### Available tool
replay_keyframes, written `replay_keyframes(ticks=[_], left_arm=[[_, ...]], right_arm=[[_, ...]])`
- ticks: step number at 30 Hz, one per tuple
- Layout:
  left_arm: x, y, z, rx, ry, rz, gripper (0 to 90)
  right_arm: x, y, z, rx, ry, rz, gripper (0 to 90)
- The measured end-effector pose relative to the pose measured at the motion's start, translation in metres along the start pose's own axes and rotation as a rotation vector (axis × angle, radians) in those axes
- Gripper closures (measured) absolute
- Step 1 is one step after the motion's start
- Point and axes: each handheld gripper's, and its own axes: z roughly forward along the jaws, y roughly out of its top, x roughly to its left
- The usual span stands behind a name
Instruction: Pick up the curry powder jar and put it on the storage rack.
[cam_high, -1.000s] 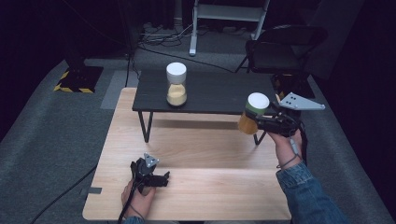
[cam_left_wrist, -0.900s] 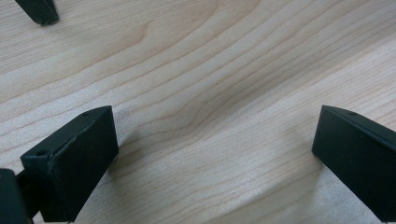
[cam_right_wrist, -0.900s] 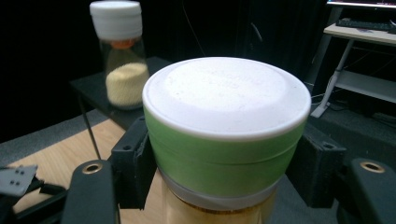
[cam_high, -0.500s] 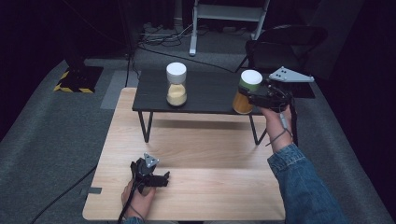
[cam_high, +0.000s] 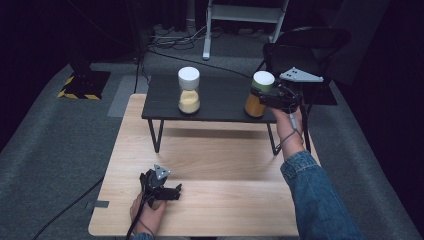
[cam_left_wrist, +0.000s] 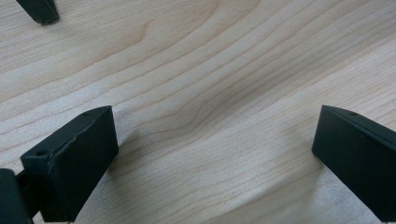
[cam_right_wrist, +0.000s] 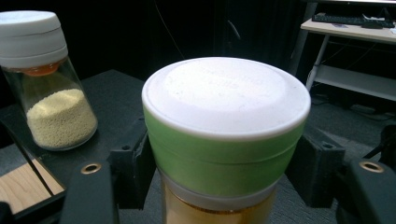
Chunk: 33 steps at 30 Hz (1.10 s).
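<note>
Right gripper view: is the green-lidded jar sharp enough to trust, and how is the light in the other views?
Right gripper view: the green-lidded jar is fairly sharp, its white top slightly washed out; the background is dark. High view: tables evenly lit, surroundings black, the raised black table casts a soft shadow on the wooden table. Left gripper view: crisp wood grain, soft shadows beside the jaws.

The person wears a blue denim sleeve (cam_high: 320, 195) on the right arm. Each hand carries a black two-jaw gripper: the right gripper (cam_high: 272, 97) bears a grey three-cornered plate (cam_high: 300, 75) on top, the left gripper (cam_high: 167, 192) a smaller one. A black cable (cam_high: 137, 220) trails from the left. The jaws are blocky, matte black, with small screw holes.
</note>
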Motion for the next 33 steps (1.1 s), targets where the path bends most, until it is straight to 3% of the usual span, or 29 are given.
replay_keyframes(ticks=[2,4,7,11,14,24,33], left_arm=[[0.0,0.0,0.0,0.0,0.0,0.0,0.2],[0.0,0.0,0.0,0.001,0.0,-0.002,0.2],[0.0,0.0,0.0,0.0,0.0,0.0,0.2],[0.0,0.0,0.0,0.001,0.002,0.001,0.2],[0.0,0.0,0.0,0.002,0.002,0.001,0.2],[-0.002,0.0,0.0,0.003,0.008,-0.007,0.2],[-0.002,0.0,-0.001,0.003,0.009,-0.008,0.2]], right_arm=[[-0.004,-0.002,0.0,-0.004,0.01,0.0,31.8],[-0.004,-0.002,-0.001,-0.011,0.005,-0.005,20.1],[-0.01,0.002,-0.004,0.002,0.023,0.047,7.0],[-0.004,-0.003,-0.02,-0.033,-0.001,0.007,4.3],[-0.005,-0.007,-0.034,-0.052,0.007,0.009,3.3],[-0.003,-0.026,-0.079,-0.067,0.002,-0.032,3.3],[-0.005,-0.052,-0.105,-0.048,0.01,-0.046,3.3]])
